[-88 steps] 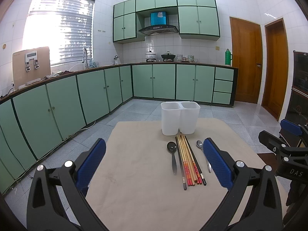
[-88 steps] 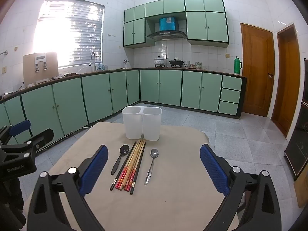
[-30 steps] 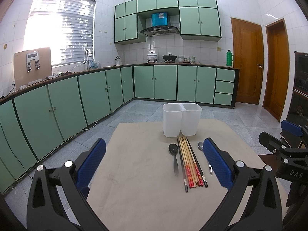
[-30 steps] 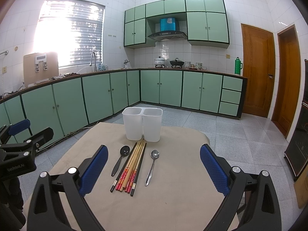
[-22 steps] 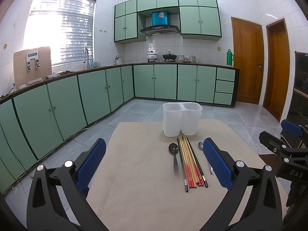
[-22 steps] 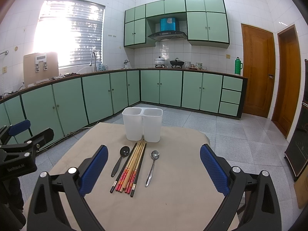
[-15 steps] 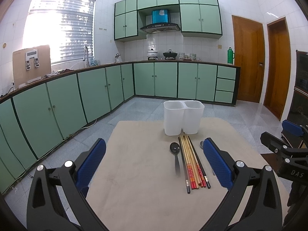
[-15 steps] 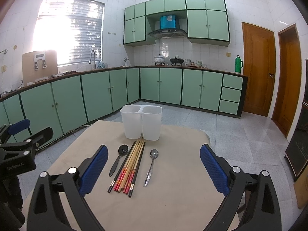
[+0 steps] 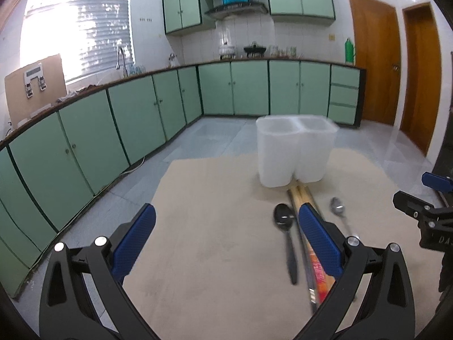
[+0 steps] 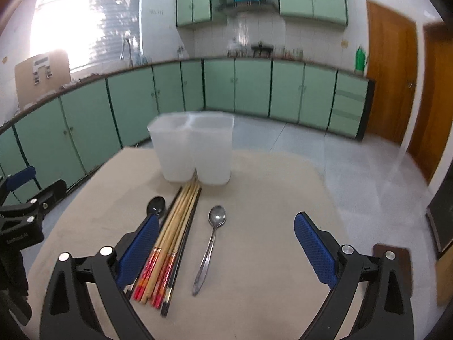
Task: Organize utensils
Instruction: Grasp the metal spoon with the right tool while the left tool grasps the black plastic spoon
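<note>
A white two-compartment holder (image 9: 294,153) (image 10: 195,148) stands empty on the beige table (image 9: 215,255) (image 10: 269,269). In front of it lie a black spoon (image 9: 286,232) (image 10: 156,206), a bundle of chopsticks (image 9: 307,240) (image 10: 172,235) and a silver spoon (image 9: 338,212) (image 10: 211,240). My left gripper (image 9: 226,235) is open above the table, left of the utensils; its right finger covers part of the chopsticks. My right gripper (image 10: 225,243) is open with the silver spoon's handle lying between its fingers below.
Green cabinets (image 9: 119,119) run along the left and back walls. Wooden doors (image 9: 373,68) stand at the right. Tiled floor (image 10: 354,164) lies beyond the table's far edge. A dark brown block (image 10: 392,257) sits at the table's right side.
Both grippers have moved forward and down toward the utensils, which now look larger and nearer. Both stay open and hold nothing.
</note>
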Demonstrator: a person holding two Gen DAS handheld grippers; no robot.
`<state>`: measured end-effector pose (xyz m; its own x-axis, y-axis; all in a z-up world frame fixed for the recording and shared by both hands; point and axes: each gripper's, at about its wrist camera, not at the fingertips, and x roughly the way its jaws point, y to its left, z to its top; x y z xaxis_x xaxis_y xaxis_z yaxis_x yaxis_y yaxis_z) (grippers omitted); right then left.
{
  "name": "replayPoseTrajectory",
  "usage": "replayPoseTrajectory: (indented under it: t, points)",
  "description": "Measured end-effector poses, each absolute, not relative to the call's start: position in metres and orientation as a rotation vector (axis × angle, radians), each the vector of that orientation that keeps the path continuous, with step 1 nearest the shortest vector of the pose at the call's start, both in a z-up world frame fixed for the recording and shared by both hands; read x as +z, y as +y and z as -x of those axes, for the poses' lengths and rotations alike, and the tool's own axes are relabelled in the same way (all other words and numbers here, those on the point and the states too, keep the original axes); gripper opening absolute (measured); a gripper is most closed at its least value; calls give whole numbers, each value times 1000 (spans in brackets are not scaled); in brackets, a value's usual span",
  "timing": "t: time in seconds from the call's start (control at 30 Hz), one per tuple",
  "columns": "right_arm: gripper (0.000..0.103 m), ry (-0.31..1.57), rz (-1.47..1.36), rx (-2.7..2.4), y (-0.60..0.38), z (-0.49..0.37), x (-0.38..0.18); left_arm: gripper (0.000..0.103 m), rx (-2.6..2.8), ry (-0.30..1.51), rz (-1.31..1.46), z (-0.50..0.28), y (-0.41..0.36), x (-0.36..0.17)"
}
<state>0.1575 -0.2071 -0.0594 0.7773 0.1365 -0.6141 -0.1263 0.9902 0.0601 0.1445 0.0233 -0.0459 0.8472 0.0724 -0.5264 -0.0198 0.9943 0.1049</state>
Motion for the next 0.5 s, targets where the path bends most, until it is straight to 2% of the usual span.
replayPoseTrajectory:
  t: [0.27,0.5]
  points:
    - [66,855,-61,184,-191,-224,-115,98,52,649,-82,-194,31,-81]
    - [50,933,-46,169,-181,-248,-140,98,36,691,-68,-215,34,-96]
